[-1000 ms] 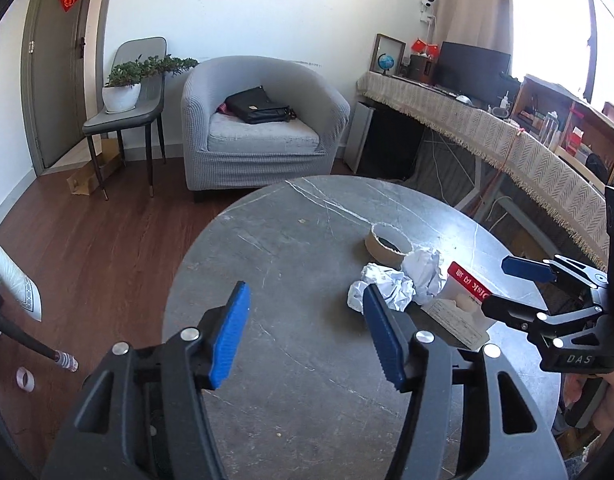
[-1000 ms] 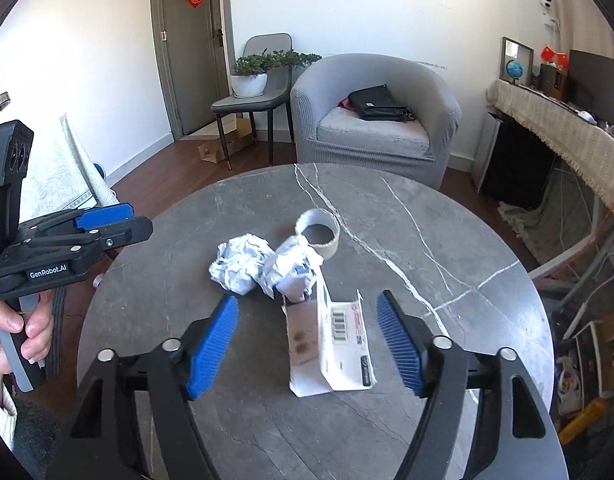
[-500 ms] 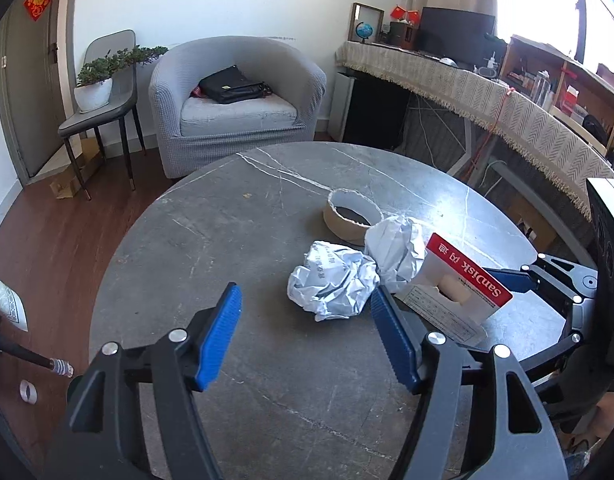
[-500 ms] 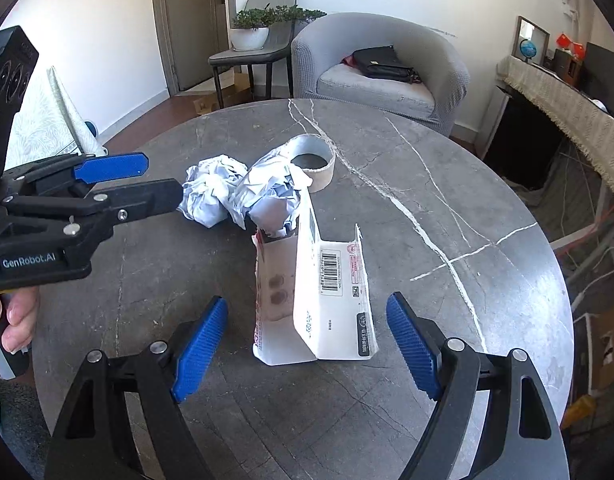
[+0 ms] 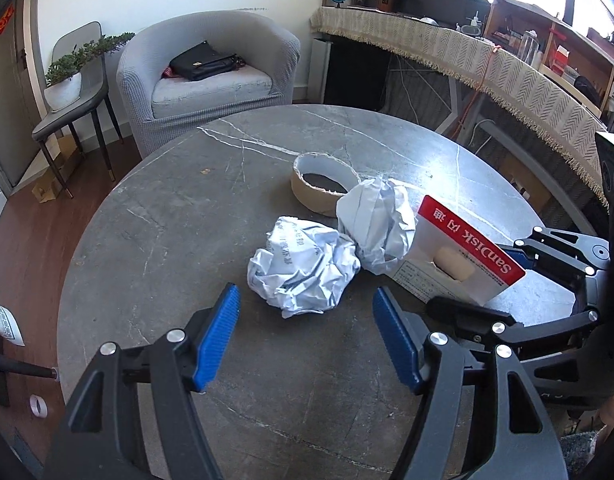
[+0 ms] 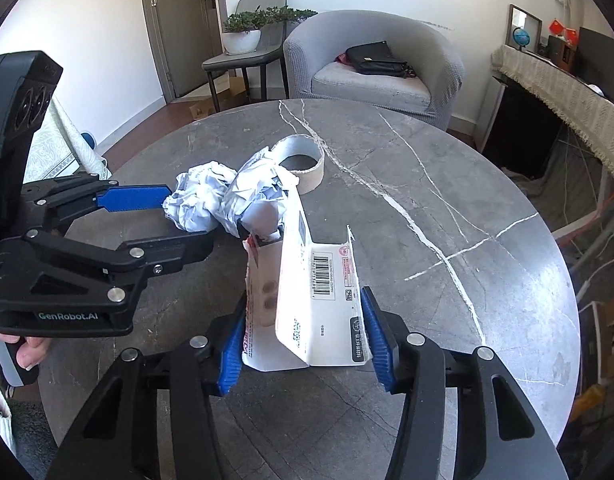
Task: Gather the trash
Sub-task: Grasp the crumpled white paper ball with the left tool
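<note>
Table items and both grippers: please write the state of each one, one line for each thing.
Right gripper: jaws closing, both pads on the card package.
Card package: torn open, folded, standing on the table.
Left gripper: open, nothing between the pads, just short of the nearer paper ball.
Nearer paper ball: crumpled, lying free.
Farther paper ball: crumpled, against the package.
Tape roll core: empty, lying flat.

Table (image 5: 155,240) is matt grey stone with white veins (marble-like). Two crumpled paper balls (image 5: 303,268), thin white-and-red card packaging (image 6: 319,300), and a rough brown cardboard tape core (image 5: 321,190). Gripper pads (image 5: 217,340) are ribbed blue plastic on matt black frames.
</note>
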A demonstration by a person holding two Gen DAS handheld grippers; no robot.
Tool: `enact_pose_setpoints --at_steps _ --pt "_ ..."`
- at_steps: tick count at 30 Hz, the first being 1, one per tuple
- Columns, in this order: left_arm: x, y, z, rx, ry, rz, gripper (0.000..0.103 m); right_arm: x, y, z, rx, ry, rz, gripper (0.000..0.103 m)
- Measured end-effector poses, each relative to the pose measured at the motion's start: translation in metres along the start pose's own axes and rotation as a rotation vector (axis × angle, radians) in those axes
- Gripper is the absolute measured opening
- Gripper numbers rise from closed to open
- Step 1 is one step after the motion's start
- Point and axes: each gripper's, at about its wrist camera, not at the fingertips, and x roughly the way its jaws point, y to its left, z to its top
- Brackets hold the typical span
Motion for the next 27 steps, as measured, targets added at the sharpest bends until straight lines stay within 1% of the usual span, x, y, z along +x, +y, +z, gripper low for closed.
enact_pose_setpoints --at_steps 2,7,11,13,15,18,24,27 --pt "0.001 0.001 0.003 -0.007 -0.001 0.003 0.072 -0.001 -0.003 -0.001 0.007 -0.003 0.01 0.05" --pt "0.01 0.002 0.005 -0.007 0.031 0.029 0.07 -0.007 -0.017 -0.004 0.051 -0.009 0.057 0.049" --pt "0.011 0.0 0.007 -0.011 0.023 0.059 0.068 -0.015 -0.025 -0.005 0.074 -0.028 0.069 0.049" --pt "0.011 0.0 0.008 -0.021 0.019 0.062 0.063 -0.019 -0.027 -0.004 0.082 -0.037 0.076 0.049" --pt "0.011 0.0 0.008 -0.021 0.017 0.066 0.056 -0.022 -0.028 -0.004 0.086 -0.045 0.08 0.049" --pt "0.009 0.003 0.008 -0.041 0.011 0.061 0.054 -0.023 -0.03 -0.005 0.094 -0.049 0.085 0.049" --pt "0.0 0.012 0.005 -0.072 -0.007 0.064 0.053 -0.029 -0.029 -0.002 0.099 -0.069 0.091 0.049" --pt "-0.009 0.019 0.004 -0.099 -0.026 0.048 0.053 -0.034 -0.024 0.004 0.092 -0.086 0.093 0.049"
